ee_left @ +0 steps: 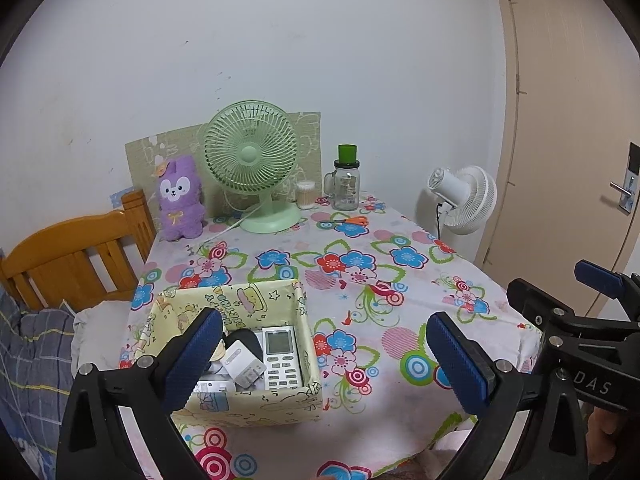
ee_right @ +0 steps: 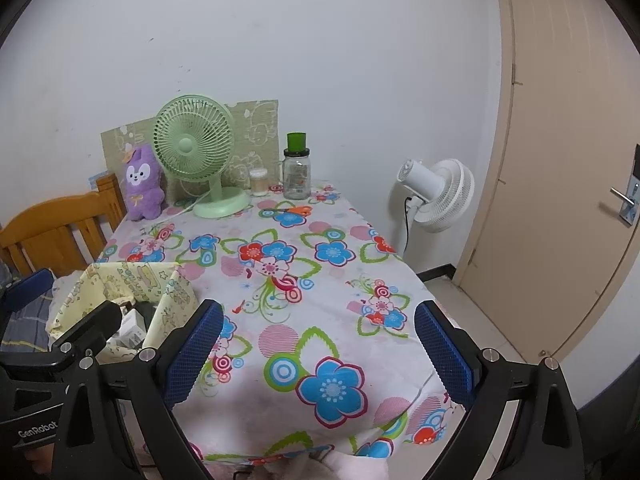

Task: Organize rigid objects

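Note:
A pale yellow fabric box stands near the table's front left corner. Inside lie a white remote control, a white charger plug, a dark object and a small white box. The same box shows at the left of the right wrist view. My left gripper is open and empty, above the box's right side. My right gripper is open and empty, over the flowered tablecloth to the right of the box. Orange-handled scissors lie at the far side of the table.
At the back stand a green desk fan, a purple plush toy, a cotton swab jar and a glass jar with a green lid. A wooden bed frame is on the left, a white floor fan and a door on the right.

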Tool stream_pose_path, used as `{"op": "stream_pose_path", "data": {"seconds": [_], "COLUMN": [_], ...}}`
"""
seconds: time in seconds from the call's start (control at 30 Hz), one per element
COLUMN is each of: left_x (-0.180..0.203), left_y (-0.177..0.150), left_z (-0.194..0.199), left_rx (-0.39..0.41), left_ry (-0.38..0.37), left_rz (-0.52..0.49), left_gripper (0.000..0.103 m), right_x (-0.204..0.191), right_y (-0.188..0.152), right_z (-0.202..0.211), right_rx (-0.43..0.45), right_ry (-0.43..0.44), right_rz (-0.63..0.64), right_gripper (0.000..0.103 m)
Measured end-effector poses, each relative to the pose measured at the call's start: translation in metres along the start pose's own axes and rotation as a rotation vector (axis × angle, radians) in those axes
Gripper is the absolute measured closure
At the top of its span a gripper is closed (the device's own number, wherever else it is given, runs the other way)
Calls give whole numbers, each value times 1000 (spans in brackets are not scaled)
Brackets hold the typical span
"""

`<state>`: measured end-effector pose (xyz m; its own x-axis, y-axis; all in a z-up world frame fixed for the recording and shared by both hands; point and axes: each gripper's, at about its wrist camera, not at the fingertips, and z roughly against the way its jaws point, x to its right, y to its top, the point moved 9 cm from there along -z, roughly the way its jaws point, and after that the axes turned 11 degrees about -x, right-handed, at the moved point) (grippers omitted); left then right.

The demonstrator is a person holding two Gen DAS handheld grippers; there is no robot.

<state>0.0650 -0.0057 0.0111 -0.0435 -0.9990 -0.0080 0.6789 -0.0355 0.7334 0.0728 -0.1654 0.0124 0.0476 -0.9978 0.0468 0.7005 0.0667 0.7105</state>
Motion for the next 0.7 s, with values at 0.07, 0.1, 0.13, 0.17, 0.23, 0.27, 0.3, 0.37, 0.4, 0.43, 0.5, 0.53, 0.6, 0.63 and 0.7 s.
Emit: {"op": "stream_pose_path", "data": {"seconds": [0.07, 0.1, 0.13, 0.17, 0.23, 0.27, 0.3, 0.37, 0.4, 0.43, 0.5, 0.53, 0.6, 0.63, 0.7], "left_x": [-1, -2, -3, -3, -4, -5, -6, -7, -8, -8, -9, -9, -9, -9, -10], "left_y": [0, 0, 0, 0, 0, 0, 0, 1, 1, 1, 1, 1, 1, 0, 1], "left_z": [0, 0, 0, -1, -2, -2, -2, -3, -4, -3, -3, -3, -2, -2, -3], "left_rx": [0, 2, 3, 1, -3, -4, -5, -8, -7, -4, -3, -4, -3, -3, -5], "left_ry": [2, 2, 2, 5, 5, 8, 9, 8, 6, 4, 5, 6, 7, 8, 8], "left_rz": [3, 3, 3, 3, 4, 4, 6, 11, 11, 12, 12, 12, 10, 8, 9], "left_gripper": [0, 0, 0, 0, 0, 0, 0, 0, 0, 0, 0, 0, 0, 0, 0], "right_x": [-1, -2, -2, -3, -4, -4, -5, -6, -6, -7, -8, -9, -8, -8, -8], "right_y": [0, 1, 1, 1, 1, 2, 2, 3, 3, 3, 2, 2, 3, 3, 3], "right_z": [0, -1, -1, -1, -2, -3, -3, -4, -4, -5, -6, -6, -6, -6, -6], "right_rx": [-2, -2, -3, -4, -6, -6, -5, -5, -6, -9, -12, -13, -15, -15, -15], "right_ry": [1, 1, 1, 0, -3, -4, -4, -2, 0, 2, 2, 1, 1, 2, 1], "right_rz": [1, 1, 1, 2, 4, 5, 5, 4, 3, 2, 4, 7, 7, 6, 6], "right_gripper": [5, 5, 5, 5, 5, 5, 5, 5, 5, 5, 5, 5, 5, 5, 5]}}
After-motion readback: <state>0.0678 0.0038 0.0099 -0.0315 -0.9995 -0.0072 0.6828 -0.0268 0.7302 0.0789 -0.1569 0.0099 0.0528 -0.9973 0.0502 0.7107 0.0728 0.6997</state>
